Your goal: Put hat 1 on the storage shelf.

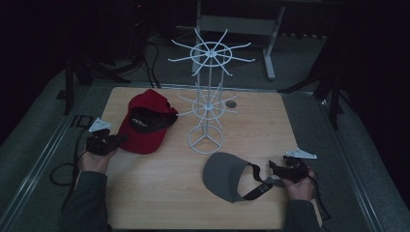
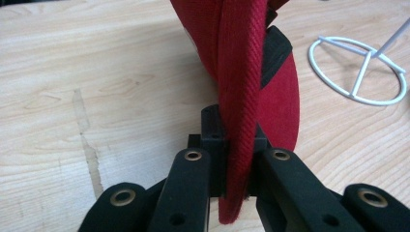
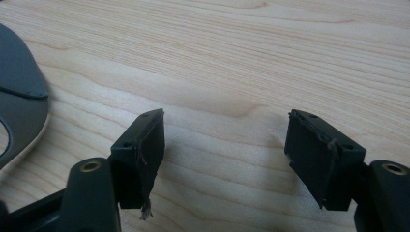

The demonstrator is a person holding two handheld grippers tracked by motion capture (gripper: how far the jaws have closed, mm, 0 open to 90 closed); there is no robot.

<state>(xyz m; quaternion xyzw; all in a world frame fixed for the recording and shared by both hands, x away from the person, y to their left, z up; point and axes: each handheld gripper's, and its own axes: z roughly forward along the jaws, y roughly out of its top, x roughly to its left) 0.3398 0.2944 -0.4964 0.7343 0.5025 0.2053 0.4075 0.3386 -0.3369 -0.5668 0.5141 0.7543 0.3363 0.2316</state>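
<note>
Black jaws of the left gripper (image 2: 231, 159) clamped on the brim edge of the red cap (image 1: 145, 122), near the desk's (image 1: 159, 193) left edge. Right gripper (image 3: 225, 154) spread wide, holding nothing, near the right edge, just beside the grey cap (image 1: 225, 175). White wire rack (image 1: 208, 104) toward the far edge.

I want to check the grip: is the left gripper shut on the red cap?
Shut: the left gripper pinches the red cap brim edge between its jaws.
</note>
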